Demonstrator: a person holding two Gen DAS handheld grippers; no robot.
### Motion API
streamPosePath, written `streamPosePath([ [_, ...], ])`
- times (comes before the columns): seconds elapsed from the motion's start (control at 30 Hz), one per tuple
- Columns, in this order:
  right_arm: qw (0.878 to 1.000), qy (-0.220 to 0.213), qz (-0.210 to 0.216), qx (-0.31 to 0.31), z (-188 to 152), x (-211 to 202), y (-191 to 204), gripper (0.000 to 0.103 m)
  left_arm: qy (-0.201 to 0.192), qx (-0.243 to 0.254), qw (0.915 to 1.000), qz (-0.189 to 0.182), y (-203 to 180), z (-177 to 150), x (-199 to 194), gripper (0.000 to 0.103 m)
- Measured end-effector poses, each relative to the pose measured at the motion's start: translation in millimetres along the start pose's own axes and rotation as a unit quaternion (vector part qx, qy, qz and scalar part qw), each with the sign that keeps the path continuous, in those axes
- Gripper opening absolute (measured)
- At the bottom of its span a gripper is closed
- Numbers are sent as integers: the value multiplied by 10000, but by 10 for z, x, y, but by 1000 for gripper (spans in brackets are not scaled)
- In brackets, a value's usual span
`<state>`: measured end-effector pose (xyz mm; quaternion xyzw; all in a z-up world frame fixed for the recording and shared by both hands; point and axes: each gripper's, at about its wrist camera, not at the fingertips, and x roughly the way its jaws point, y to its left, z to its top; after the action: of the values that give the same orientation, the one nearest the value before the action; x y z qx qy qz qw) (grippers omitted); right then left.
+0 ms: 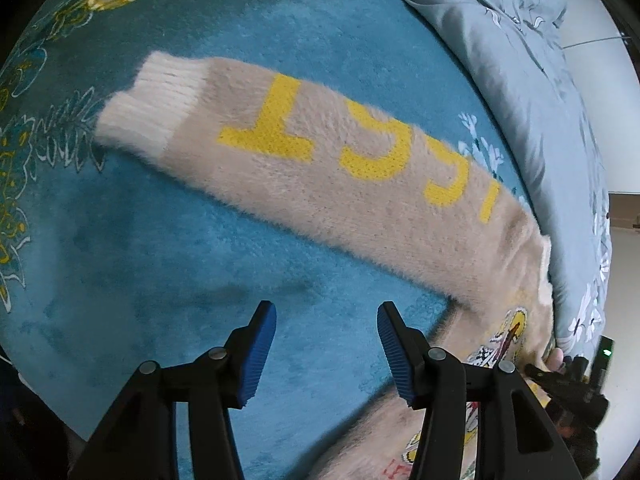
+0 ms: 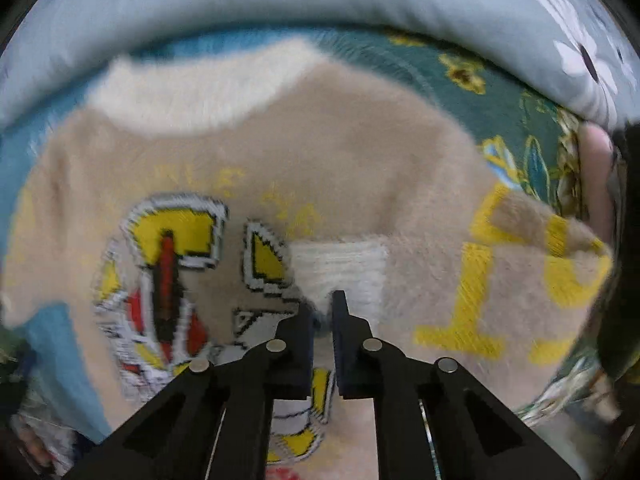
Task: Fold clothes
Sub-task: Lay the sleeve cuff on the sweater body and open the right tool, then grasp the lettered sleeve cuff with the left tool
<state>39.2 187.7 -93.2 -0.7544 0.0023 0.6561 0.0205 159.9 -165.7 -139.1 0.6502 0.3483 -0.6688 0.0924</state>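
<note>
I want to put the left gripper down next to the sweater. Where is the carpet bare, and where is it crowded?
Bare blue carpet lies below the outstretched sleeve, ahead of the open left gripper, bordered on the right by the sweater body. It is crowded on the right, where the sweater meets the grey bedding and the right gripper.

The left gripper (image 1: pixel 326 354) is built of black plastic links, each arm hinged on round silver rivets, 4 of them in view. Its 2 fingers (image 1: pixel 260 356) carry ribbed blue pads on their inner faces. The right gripper (image 2: pixel 322 344) has the same black links and 4 silver rivets, but its pads (image 2: pixel 344 348) look dark navy. Triangular cut-outs lighten the lower arms of both.
</note>
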Motion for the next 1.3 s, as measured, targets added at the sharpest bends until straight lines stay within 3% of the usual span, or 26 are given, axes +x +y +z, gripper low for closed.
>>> streamPosePath([
  [0.1,9958,-291,802,335,-19,-361,-148,7,-20,-42,10000,0,28,23,-5,57],
  [0.23,9793,-587,1880,463,58,-825,-93,7,-79,-166,9998,-19,126,69,-50,57],
  [0.37,9641,-786,2535,0,335,-1235,467,7,-223,-317,9992,-41,213,132,-119,57],
  [0.47,9557,-713,2790,-613,464,-1313,1091,7,-342,-512,9981,-59,302,198,-166,57],
  [0.67,9650,-141,2387,-1075,634,-609,1784,7,-567,-989,9934,-125,505,333,-226,57],
  [0.83,9788,111,1825,-920,651,-116,1870,7,-686,-1621,9841,-258,749,434,-196,57],
  [1.1,9811,-80,1795,-724,548,-351,1743,10,-885,-2476,9625,-665,1068,550,-142,57],
  [1.3,9826,-261,1800,-362,236,-721,1305,10,-938,-2963,9467,-846,1186,642,-96,55],
])
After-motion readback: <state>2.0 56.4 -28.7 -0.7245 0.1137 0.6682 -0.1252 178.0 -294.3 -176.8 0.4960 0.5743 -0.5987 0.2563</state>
